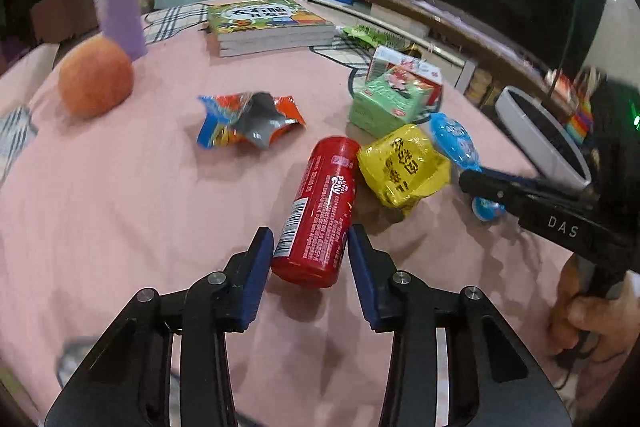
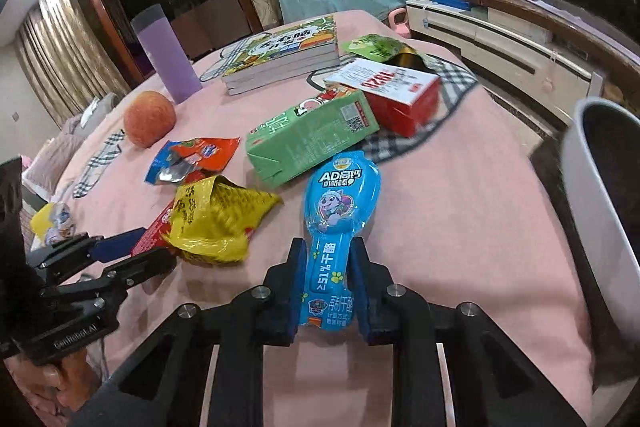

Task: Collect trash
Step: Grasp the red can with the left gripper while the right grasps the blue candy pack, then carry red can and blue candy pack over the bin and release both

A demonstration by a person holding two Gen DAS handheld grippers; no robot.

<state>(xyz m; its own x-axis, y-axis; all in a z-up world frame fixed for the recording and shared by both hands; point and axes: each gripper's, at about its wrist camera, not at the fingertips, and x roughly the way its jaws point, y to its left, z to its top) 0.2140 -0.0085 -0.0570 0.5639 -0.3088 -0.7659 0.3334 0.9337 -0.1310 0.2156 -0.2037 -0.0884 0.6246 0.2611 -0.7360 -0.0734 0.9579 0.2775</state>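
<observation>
The red can (image 1: pixel 320 211) reads "PONY", the blue packet (image 2: pixel 336 227) "AD" and ">51%", the right gripper (image 1: pixel 472 183) seemingly "DAS".

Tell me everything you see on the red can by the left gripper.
The red can is a slim glossy metal cylinder lying on its side on the pink tablecloth, with white print, a barcode and a "Pony" logo. Its near end sits between the open left gripper fingers, contact unclear. Its far end lies beside the yellow wrapper.

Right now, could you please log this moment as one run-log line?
left gripper: open around red can | right gripper: shut on blue cheese-stick wrapper | white bin: beside table
</observation>
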